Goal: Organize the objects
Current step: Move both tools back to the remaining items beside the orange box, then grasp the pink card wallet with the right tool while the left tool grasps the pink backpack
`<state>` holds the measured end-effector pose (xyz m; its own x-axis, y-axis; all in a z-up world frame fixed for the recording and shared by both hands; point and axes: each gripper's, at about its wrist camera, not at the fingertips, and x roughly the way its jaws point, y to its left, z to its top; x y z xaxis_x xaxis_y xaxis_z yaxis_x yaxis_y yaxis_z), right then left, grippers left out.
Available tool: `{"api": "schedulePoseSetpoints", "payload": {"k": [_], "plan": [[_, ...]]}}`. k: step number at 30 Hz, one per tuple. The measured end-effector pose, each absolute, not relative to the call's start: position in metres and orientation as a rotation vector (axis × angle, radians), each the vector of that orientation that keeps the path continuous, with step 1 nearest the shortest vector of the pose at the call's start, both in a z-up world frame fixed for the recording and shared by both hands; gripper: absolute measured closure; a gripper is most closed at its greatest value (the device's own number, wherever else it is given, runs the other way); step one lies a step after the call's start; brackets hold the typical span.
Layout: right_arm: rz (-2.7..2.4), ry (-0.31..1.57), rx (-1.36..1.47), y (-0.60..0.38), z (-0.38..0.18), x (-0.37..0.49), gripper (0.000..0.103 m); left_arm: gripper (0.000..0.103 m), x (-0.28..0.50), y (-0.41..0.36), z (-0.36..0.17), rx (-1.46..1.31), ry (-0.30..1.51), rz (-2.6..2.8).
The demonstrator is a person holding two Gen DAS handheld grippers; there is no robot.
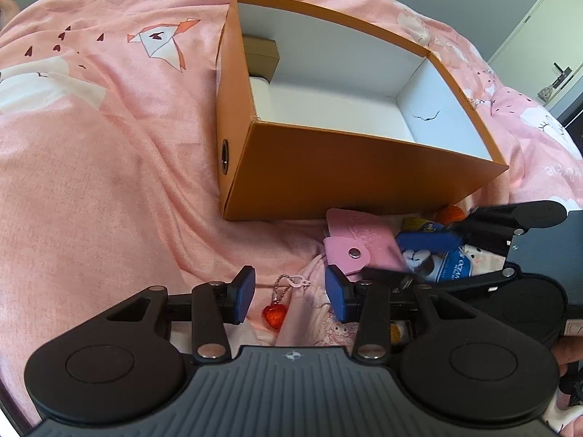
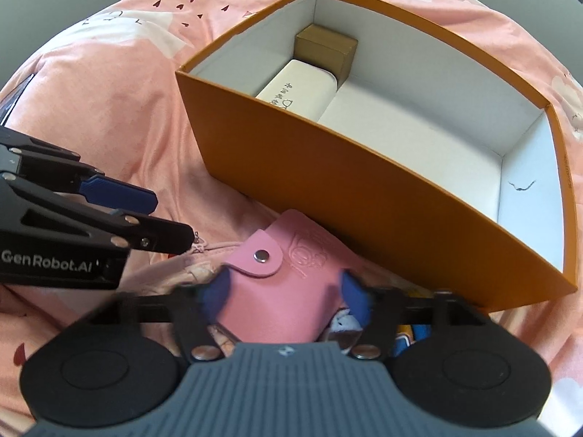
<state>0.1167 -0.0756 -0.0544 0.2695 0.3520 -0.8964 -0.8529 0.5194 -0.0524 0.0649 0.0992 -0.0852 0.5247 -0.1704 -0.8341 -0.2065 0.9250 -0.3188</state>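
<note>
An open orange box (image 1: 349, 171) (image 2: 364, 196) with a white inside stands on the pink bedspread. It holds a small brown box (image 2: 326, 52) (image 1: 260, 54) and a cream case (image 2: 295, 91). A pink snap wallet (image 2: 277, 291) (image 1: 359, 249) lies in front of the box. My right gripper (image 2: 284, 293) is around the wallet, one blue pad on each side; its image is blurred. My left gripper (image 1: 289, 298) is open and empty above a red heart charm (image 1: 274, 315) on a bead chain. The left gripper also shows in the right wrist view (image 2: 153, 218).
A blue snack packet (image 1: 437, 258) and other small items lie in a pile beside the wallet, partly under the right gripper. An orange object (image 1: 450, 215) sits by the box's near corner. The pink bedspread (image 1: 109, 182) stretches to the left. A door (image 1: 546, 36) stands at the far right.
</note>
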Motion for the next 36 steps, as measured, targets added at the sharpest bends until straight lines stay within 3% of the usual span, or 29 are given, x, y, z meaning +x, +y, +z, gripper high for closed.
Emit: {"api": "schedulePoseSetpoints", "payload": {"k": [2, 8, 12, 14, 18, 20, 24, 26, 33, 36], "plan": [[0.872, 1.001, -0.592, -0.081, -0.051, 0.12, 0.088, 0.054, 0.065, 0.099, -0.084, -0.421, 1.023, 0.002], [0.796, 0.992, -0.553, -0.108, -0.037, 0.132, 0.093, 0.054, 0.067, 0.094, -0.086, -0.424, 1.031, -0.029], [0.814, 1.016, -0.48, -0.118, -0.026, 0.138, 0.082, 0.054, 0.069, 0.094, -0.087, -0.426, 1.038, -0.031], [0.843, 1.016, -0.464, -0.115, -0.023, 0.135, 0.068, 0.054, 0.068, 0.095, -0.085, -0.413, 1.035, -0.011], [0.906, 1.053, -0.413, -0.097, -0.025, 0.135, 0.058, 0.054, 0.065, 0.099, -0.079, -0.379, 1.015, 0.043], [0.913, 1.05, -0.418, -0.084, -0.028, 0.133, 0.045, 0.058, 0.065, 0.103, -0.079, -0.387, 1.01, 0.068], [0.898, 1.057, -0.474, -0.061, -0.039, 0.128, 0.044, 0.06, 0.064, 0.11, -0.08, -0.368, 1.01, 0.118], [0.875, 1.07, -0.524, -0.052, -0.049, 0.127, 0.034, 0.057, 0.063, 0.112, -0.079, -0.389, 1.001, 0.104], [0.852, 1.069, -0.588, -0.048, -0.065, 0.123, 0.033, 0.055, 0.065, 0.109, -0.084, -0.375, 1.015, 0.082], [0.876, 1.07, -0.58, -0.056, -0.06, 0.123, 0.044, 0.05, 0.066, 0.109, -0.084, -0.38, 1.023, 0.066]]}}
